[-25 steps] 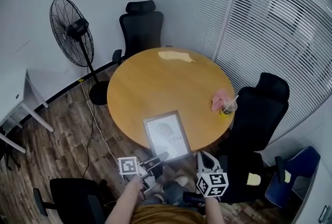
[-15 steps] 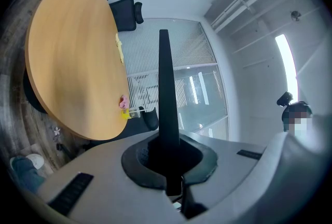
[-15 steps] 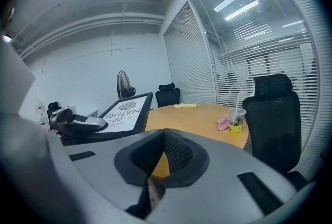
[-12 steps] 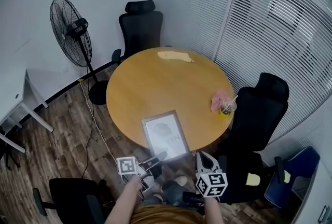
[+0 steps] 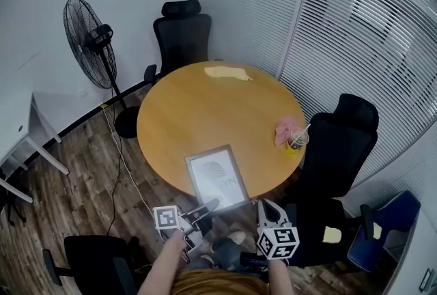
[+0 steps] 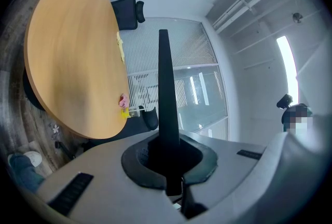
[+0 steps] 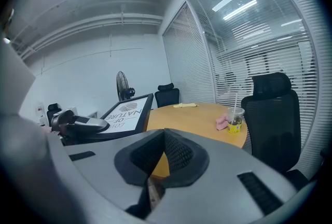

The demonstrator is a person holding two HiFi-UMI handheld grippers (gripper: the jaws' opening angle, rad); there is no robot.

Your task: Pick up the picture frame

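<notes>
Picture frame (image 5: 217, 177) lies at the near rim of the desk (image 5: 205, 109), lower centre of head view, long axis running up-frame. Left gripper (image 5: 210, 205) sits just below its near short edge, jaws clenched, empty. Right gripper (image 5: 265, 205), lower right, jaws also clenched on nothing, is farther off. I judge the left gripper the nearer of the 2.

picture frame (image 5: 217, 177) over table's (image 5: 198, 109) near edge, cup (image 5: 295, 141) at its right edge, fan (image 5: 87, 34) left of table
</notes>
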